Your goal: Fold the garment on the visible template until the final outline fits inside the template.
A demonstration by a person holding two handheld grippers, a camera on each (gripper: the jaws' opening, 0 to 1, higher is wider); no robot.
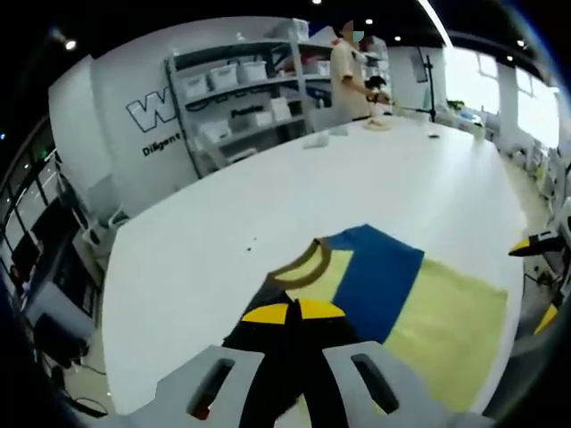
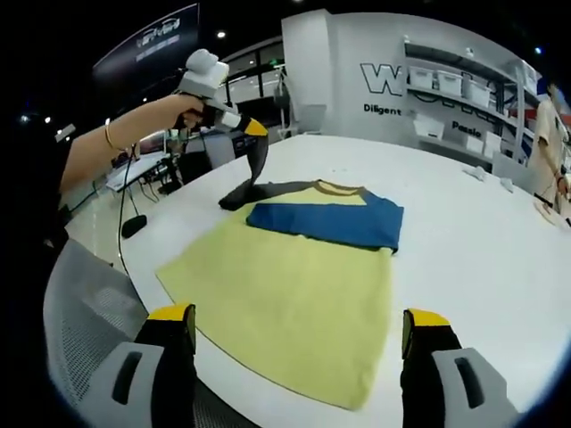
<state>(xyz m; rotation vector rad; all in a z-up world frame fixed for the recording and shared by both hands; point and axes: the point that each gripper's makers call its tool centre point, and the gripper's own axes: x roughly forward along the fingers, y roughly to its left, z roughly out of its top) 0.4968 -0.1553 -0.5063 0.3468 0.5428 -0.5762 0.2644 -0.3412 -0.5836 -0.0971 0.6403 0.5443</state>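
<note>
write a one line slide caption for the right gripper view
Left gripper lifts the dark sleeve of a yellow and blue shirt on a white table; right gripper open.

garment [image 2: 294, 294] | yellow, blue sleeve folded across chest | flat on table, dark sleeve lifted

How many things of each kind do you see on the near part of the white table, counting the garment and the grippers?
Garment: 1, a yellow shirt with a blue band and a dark sleeve
Grippers: 2, the left gripper pinching the dark sleeve, the right gripper open
Total: 3
</note>
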